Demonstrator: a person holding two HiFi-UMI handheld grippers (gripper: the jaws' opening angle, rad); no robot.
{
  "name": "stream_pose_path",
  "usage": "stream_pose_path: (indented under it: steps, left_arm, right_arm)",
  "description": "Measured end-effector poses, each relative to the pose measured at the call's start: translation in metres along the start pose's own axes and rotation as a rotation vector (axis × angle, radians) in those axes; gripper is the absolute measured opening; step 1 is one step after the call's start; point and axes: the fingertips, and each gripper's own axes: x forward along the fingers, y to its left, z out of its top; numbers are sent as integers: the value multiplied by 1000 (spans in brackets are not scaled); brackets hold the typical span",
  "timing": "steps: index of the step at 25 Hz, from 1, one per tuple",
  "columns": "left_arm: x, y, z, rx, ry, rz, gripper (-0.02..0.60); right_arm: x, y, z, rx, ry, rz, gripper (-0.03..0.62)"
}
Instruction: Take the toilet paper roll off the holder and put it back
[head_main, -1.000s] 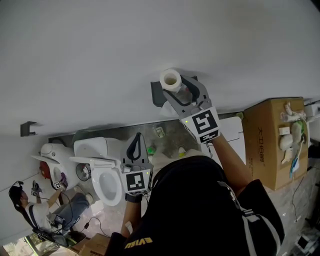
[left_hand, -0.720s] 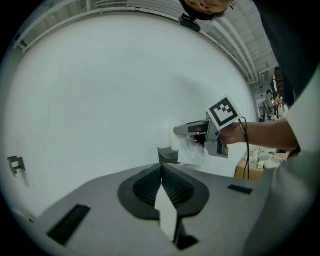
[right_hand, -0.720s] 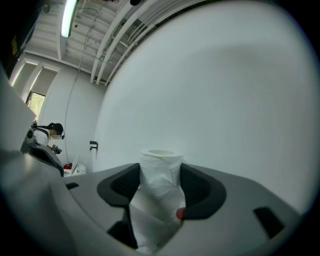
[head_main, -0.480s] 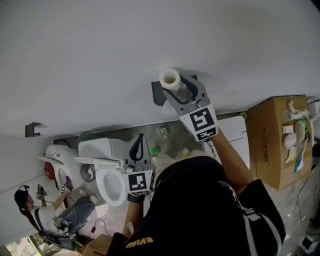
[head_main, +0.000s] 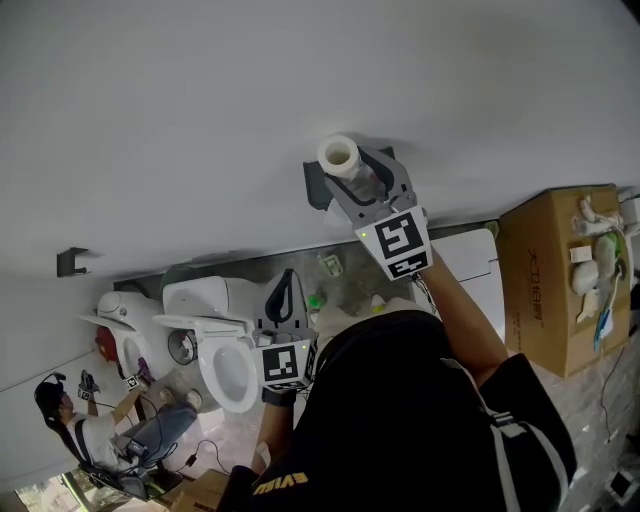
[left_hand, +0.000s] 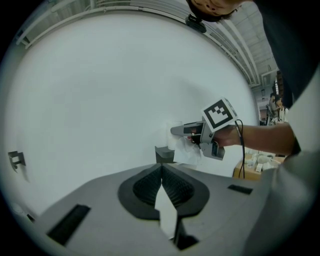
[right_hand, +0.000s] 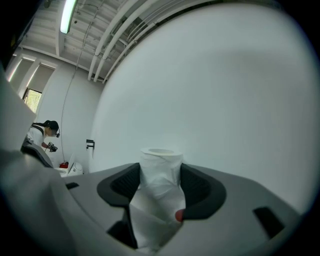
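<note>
Overhead, in the head view, the toilet paper roll is a slim white roll standing on end, its open cardboard core facing the camera, close against the white wall and just above the dark grey holder; whether it touches the holder cannot be told. The right gripper clasps it from the side, while the left gripper hangs lower, well apart, over a white toilet. A cardboard box stands by the wall's foot with white and green items lying on its top; its print is too small to read, as is the yellow lettering on the person's black shirt. From the left gripper view, the left gripper has its jaw tips pressed together with nothing between them, and beyond it the roll sits in the right gripper above the holder. From the right gripper view, the right gripper squeezes the roll between both ribbed pads, a loose, creased sheet trailing down toward the camera.
</note>
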Motion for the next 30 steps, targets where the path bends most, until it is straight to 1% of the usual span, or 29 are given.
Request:
stream_pose_path:
  steps: [7,13,16,18,20,22,24,25,26,28,30]
  left_arm:
    - [0,-2,2,8,3,0,11]
    - [-2,0,6,-7,8,17,11]
    - [-7,1,16,-20,-2,36,11]
    - [-9,4,23,-36,-22,46,11]
    - [-15,8,22,-64,-19,50,11]
    - [-23,12,13,-76,4,33,11]
    - [-27,13,9,-72,10,7,11]
    - [-27,13,9,-69,6,-3,11]
    - [-28,15,10,-70,-1,-11,11]
    - [-29,17,16,-80,-22,-23,11]
    - [-31,18,23,-79,-41,-34,11]
  right_arm:
    - [0,0,-1,-1,8,0,254]
    - [1,1,-1,7,16,5,256]
    - [1,3,-3,20,34,20,256]
    - [1,0,-2,14,35,13,258]
    - [3,-1,-1,12,36,1,262]
    - [6,2,-3,8,43,-7,267]
    - [8,5,-5,-22,62,-17,268]
    - [9,6,-7,-42,75,-25,278]
    - [10,7,-8,-60,90,-34,311]
    - [10,10,-11,-71,118,-50,319]
    - [7,10,-12,-46,132,-59,319]
